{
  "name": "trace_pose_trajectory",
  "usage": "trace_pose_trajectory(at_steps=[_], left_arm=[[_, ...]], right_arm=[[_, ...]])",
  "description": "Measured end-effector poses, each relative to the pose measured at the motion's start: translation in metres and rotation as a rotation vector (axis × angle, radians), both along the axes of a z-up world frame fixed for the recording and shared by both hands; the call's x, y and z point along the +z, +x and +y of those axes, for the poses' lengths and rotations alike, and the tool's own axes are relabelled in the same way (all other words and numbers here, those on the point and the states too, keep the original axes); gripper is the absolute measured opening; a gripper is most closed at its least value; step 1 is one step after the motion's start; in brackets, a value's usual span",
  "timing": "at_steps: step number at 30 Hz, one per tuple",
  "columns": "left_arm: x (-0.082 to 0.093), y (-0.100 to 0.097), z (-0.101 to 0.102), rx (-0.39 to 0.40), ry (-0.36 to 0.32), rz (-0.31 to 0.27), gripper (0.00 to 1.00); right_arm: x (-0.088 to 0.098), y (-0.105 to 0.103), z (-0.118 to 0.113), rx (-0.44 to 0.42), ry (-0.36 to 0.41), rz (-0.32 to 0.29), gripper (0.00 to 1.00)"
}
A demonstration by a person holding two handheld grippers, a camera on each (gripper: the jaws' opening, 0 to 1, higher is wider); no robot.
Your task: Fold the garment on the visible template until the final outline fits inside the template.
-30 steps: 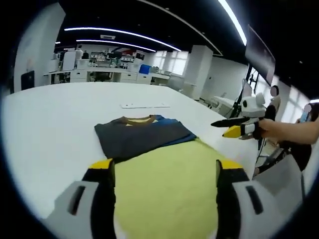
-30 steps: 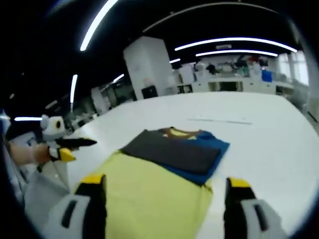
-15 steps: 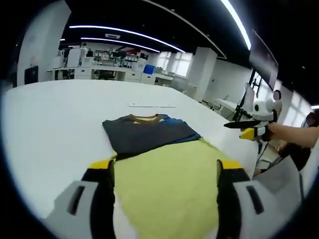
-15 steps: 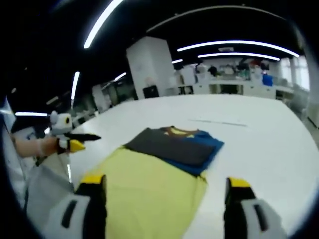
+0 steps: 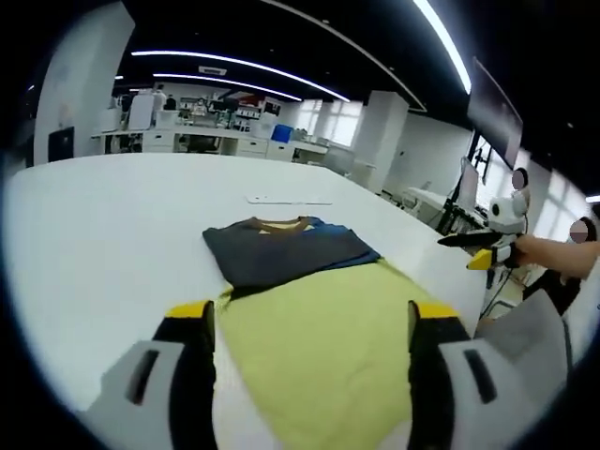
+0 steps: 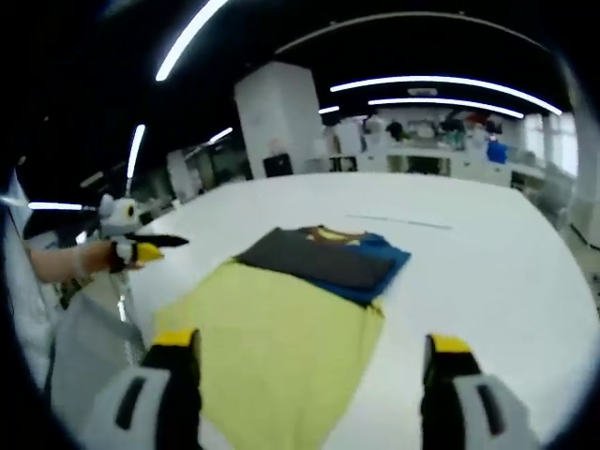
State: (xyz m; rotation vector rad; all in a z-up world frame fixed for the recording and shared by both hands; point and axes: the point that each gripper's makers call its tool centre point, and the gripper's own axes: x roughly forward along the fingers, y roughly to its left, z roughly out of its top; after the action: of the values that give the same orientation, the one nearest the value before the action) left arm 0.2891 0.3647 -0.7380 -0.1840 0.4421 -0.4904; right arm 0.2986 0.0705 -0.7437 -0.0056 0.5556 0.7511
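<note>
My left gripper (image 5: 309, 323) and right gripper (image 6: 305, 361) both hover with jaws spread wide, nothing between them, held apart

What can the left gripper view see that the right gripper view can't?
Left gripper view alone: the right gripper at its right edge, held by a hand, its state unclear there.
Right gripper view alone: the left gripper at its left edge.
Both: the yellow garment, the folded dark and blue clothes, the white table.
</note>
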Motion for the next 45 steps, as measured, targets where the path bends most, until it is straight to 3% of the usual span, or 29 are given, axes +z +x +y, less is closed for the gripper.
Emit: trace_pose_trajectory(at_steps=[6,9,11,18,33,42,45], left_arm=[[-0.001,-0.009,0.001,0.006,-0.003,0.000,0.81],[-0.003,-0.012,0.004,0.011,-0.006,0.006,0.80],[-0.004,-0.015,0.007,0.011,0.002,0.004,0.80],[-0.012,-0.027,0.012,0.021,0.004,0.023,0.79],[-0.046,-0.063,0.024,-0.021,0.104,0.111,0.71],[-0.065,-0.085,0.025,-0.024,0.103,0.169,0.68],[-0.068,-0.090,0.026,-0.027,0.079,0.190,0.61]], right_arm=[[0.004,-0.005,-0.004,-0.003,-0.013,-0.012,0.98],[0.002,-0.010,-0.008,0.002,-0.027,0.002,0.89],[0.001,-0.014,-0.010,-0.008,-0.027,0.008,0.93],[-0.009,-0.025,-0.025,-0.028,-0.030,0.035,0.89],[-0.044,-0.056,-0.038,-0.026,-0.065,0.138,0.84],[-0.065,-0.071,-0.041,-0.001,-0.086,0.203,0.73],[-0.070,-0.074,-0.042,-0.001,-0.082,0.224,0.67]])
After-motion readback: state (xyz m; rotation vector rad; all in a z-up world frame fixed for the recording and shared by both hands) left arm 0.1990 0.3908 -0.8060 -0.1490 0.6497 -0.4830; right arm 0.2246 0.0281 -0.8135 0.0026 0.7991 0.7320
